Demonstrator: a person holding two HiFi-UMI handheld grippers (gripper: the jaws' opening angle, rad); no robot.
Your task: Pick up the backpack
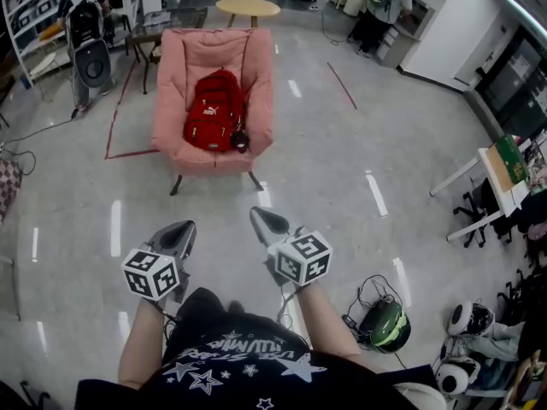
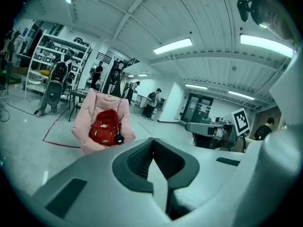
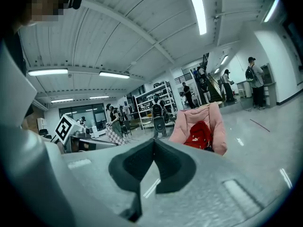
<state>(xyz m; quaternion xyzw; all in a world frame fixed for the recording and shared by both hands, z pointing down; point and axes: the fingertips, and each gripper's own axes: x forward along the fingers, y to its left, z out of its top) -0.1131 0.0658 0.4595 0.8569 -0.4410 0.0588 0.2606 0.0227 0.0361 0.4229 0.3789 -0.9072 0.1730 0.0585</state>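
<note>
A red backpack [image 1: 214,111] leans upright in a pink armchair [image 1: 258,84] across the floor from me. It also shows as the red backpack [image 2: 104,127] in the left gripper view and the red backpack [image 3: 199,135] in the right gripper view. My left gripper [image 1: 180,231] and right gripper [image 1: 260,217] are held side by side near my body, well short of the chair. Both are shut with nothing between their jaws. The left gripper [image 2: 152,139] and the right gripper [image 3: 153,140] each show jaw tips touching.
A round wooden table [image 1: 247,7] stands behind the chair. A fan-like device [image 1: 90,54] and shelving [image 1: 34,7] are at the far left. Desks [image 1: 496,178], helmets [image 1: 470,319] and cables lie at the right. A person [image 1: 385,7] stands at the back right.
</note>
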